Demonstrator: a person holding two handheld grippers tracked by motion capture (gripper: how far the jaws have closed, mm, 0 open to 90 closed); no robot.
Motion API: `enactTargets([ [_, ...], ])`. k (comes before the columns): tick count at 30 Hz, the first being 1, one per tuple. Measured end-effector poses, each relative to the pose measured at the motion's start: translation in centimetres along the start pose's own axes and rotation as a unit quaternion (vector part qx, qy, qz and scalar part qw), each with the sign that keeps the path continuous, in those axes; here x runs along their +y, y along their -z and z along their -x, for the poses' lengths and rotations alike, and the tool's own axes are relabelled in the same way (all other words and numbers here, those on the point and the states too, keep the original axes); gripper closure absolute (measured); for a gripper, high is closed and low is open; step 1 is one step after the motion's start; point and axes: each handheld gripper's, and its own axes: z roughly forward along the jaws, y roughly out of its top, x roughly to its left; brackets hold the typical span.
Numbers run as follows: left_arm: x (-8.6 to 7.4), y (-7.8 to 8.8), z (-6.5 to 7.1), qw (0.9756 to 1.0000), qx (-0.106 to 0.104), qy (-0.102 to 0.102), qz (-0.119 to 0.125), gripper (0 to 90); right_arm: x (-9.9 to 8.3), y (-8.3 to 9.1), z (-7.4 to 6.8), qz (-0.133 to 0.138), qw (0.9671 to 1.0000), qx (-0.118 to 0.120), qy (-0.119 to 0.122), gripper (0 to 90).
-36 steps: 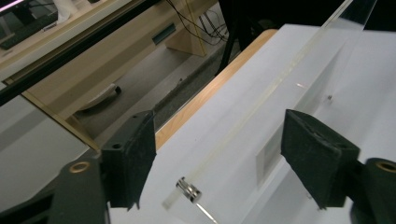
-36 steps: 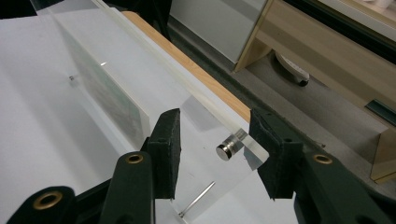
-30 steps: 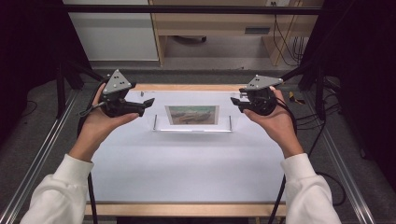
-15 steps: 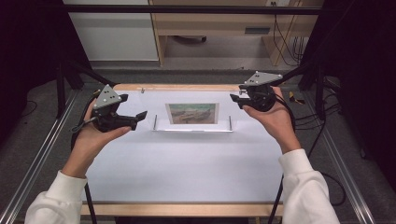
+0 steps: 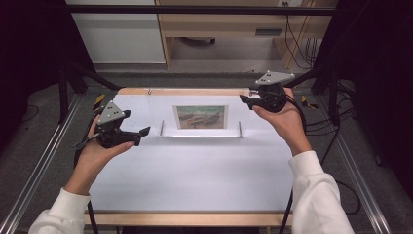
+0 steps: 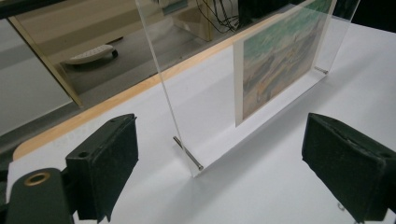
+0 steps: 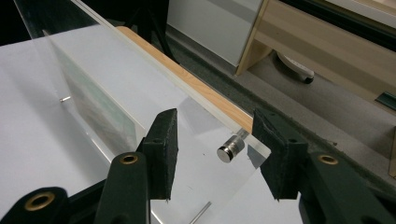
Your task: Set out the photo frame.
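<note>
A clear acrylic picture frame (image 5: 200,117) holding a green-brown picture (image 6: 280,60) stands upright on the white table (image 5: 195,180). My left gripper (image 5: 143,131) hovers left of the frame and apart from it. Its jaws (image 6: 222,135) have just been opening wider, with nothing between them. In the left gripper view the frame's near edge and a thin metal pin (image 6: 187,154) lie ahead. My right gripper (image 5: 243,100) is at the frame's upper right corner. Its jaws (image 7: 215,119) stand open on either side of a silver stud (image 7: 230,148), with gaps at both pads.
A wooden strip (image 5: 195,91) edges the table's far side. Metal rails (image 5: 44,161) run along both sides of the table. A cabinet (image 5: 117,34) and a wooden desk (image 5: 234,29) stand behind, and cables (image 5: 302,44) lie on the floor at the right.
My left hand has sunk and drawn back to the left, away from the frame's left end. The right hand stays at the frame's right corner.
</note>
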Motion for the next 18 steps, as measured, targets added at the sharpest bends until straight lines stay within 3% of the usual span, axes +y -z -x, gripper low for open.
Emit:
enactTargets([
  [10,-3.5,-0.9,0.0,0.9995,-0.010,0.024,-0.017,10.5,0.3,-0.8,1.0,0.007,0.9997,-0.002,-0.025,53.1],
  [14,-4.6,-1.6,0.2,0.9991,-0.014,0.020,-0.034,10.6,0.4,-1.2,1.5,0.012,0.9994,-0.002,-0.033,53.9],
  [18,-5.3,-1.8,0.2,0.9989,-0.018,0.025,-0.035,10.6,0.4,-1.4,1.8,0.017,0.9991,0.001,-0.039,54.6],
])
